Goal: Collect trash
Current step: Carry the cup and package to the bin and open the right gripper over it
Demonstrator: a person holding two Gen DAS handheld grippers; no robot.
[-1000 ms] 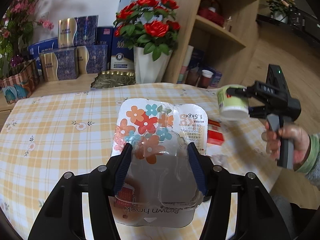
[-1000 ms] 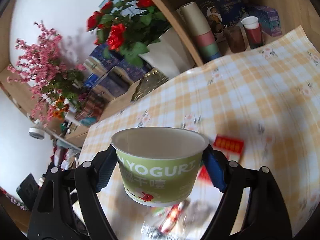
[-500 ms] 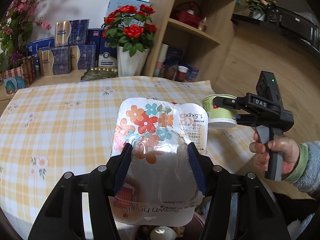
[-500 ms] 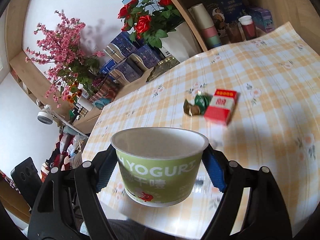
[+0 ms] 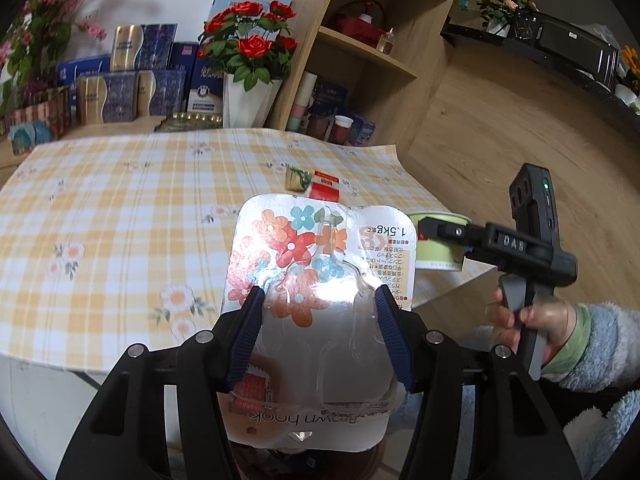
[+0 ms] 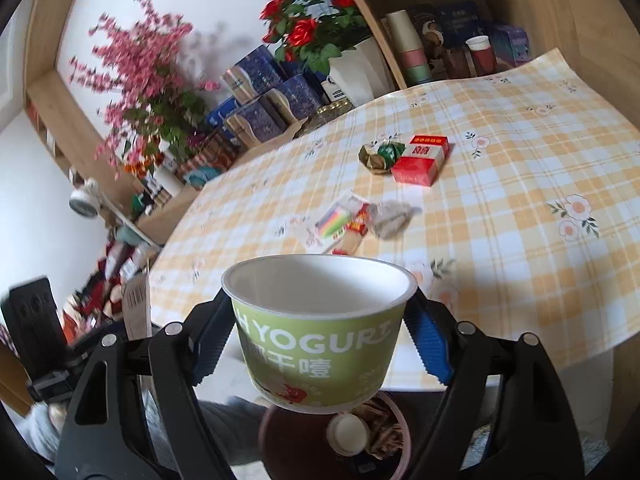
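My left gripper is shut on a flowered plastic blister pack, held off the near edge of the table. My right gripper is shut on an empty green yogurt cup, which also shows in the left wrist view. The cup hangs over a dark red trash bin holding a lid and wrappers. On the table lie a red box, a green and gold wrapper and a clear candy wrapper.
The table has a yellow checked cloth. Behind it stand a vase of red roses, blue gift boxes and a wooden shelf with cups. Wooden floor lies to the right.
Both grippers have pulled back from the table toward its near edge with their loads. The yogurt cup now hangs over the trash bin, which has come into view.
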